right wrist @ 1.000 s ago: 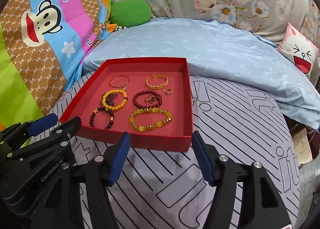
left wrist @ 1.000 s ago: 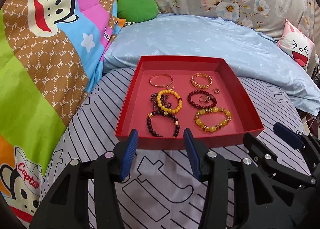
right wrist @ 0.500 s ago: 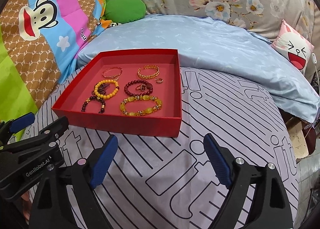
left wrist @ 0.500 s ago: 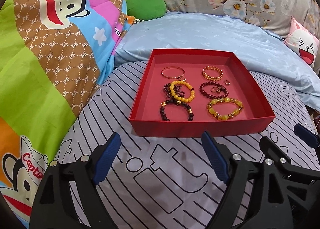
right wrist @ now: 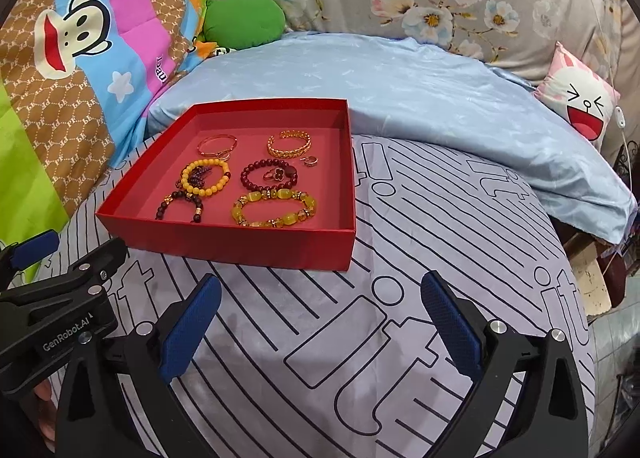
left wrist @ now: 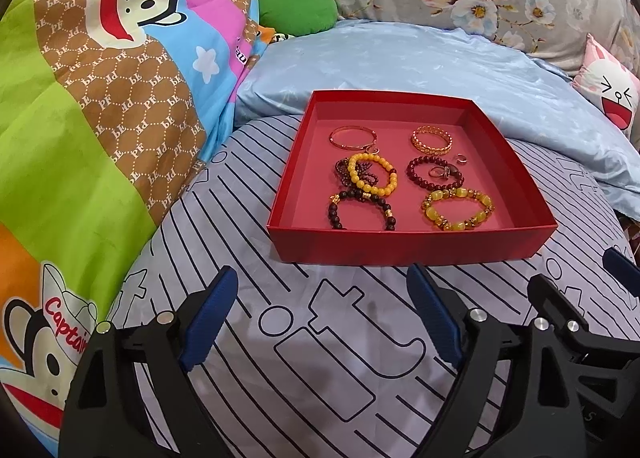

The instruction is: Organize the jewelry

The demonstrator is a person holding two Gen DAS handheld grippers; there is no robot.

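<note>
A red tray (left wrist: 408,244) sits on the striped bedcover and also shows in the right wrist view (right wrist: 240,248). In it lie several bracelets: a thin gold bangle (left wrist: 353,136), a gold chain cuff (left wrist: 432,138), an orange bead bracelet (left wrist: 374,174), a dark red bead bracelet (left wrist: 434,174), a dark bead bracelet (left wrist: 362,210), a yellow stone bracelet (left wrist: 459,209) and small rings. My left gripper (left wrist: 324,318) is open and empty, short of the tray's front wall. My right gripper (right wrist: 320,322) is open and empty, near the tray's front right corner.
A light blue pillow (right wrist: 400,90) lies behind the tray. A colourful monkey-print quilt (left wrist: 80,118) rises on the left. A green cushion (right wrist: 244,20) and a white rabbit-face cushion (right wrist: 580,106) lie at the back. The bed's edge drops off at the right (right wrist: 592,278).
Both grippers have opened wider and drawn back from the tray, which now sits farther from the fingertips. The jewelry has not moved.
</note>
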